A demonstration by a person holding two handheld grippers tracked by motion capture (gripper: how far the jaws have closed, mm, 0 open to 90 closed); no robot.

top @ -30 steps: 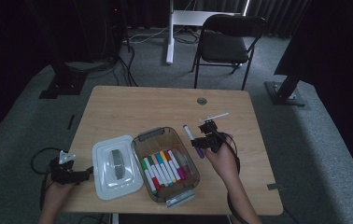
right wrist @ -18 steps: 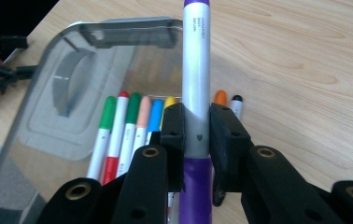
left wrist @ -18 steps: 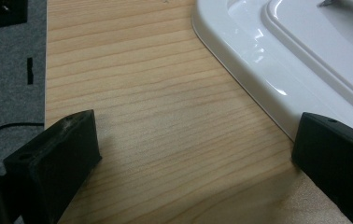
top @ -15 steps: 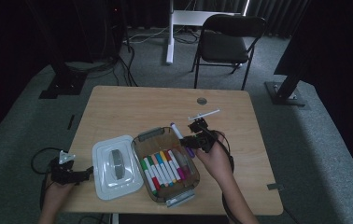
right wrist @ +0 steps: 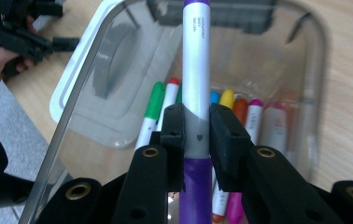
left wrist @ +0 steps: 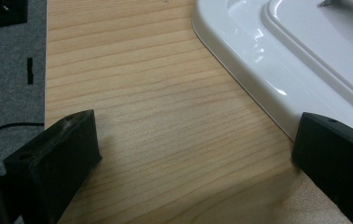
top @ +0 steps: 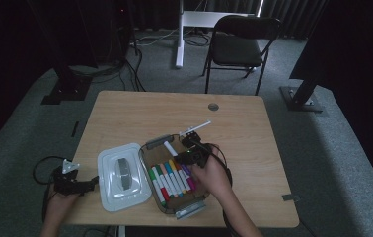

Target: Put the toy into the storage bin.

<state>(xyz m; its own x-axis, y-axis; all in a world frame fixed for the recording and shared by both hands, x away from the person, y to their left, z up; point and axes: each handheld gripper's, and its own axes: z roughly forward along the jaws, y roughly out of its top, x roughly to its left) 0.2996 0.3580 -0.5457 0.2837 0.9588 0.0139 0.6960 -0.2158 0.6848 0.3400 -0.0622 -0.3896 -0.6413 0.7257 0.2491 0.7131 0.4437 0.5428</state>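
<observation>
My right gripper [right wrist: 197, 126] is shut on a marker [right wrist: 196, 70] with a white barrel and a purple cap. It holds the marker over a clear plastic container [right wrist: 79, 93] in which several coloured markers [right wrist: 254, 116] lie side by side. From above, the right gripper [top: 182, 158] hovers at the container's [top: 147, 145] far right corner, and the held marker [top: 168, 147] points to the far left. My left gripper [left wrist: 193, 144] stands open over bare wood, with the white lid [left wrist: 305, 60] next to its right jaw. It shows at the table's left edge [top: 92, 182].
The white lid [top: 120, 177] lies flat just left of the container. A grey clip latch [top: 189, 211] sticks out at the container's near end. The wooden table [top: 253, 148] has a cable hole [top: 213, 106] at the back. A black chair [top: 236, 47] stands beyond the table.
My right gripper has carried the marker leftward from beside the container's right side to over its far right corner. The left gripper has stayed in place.
</observation>
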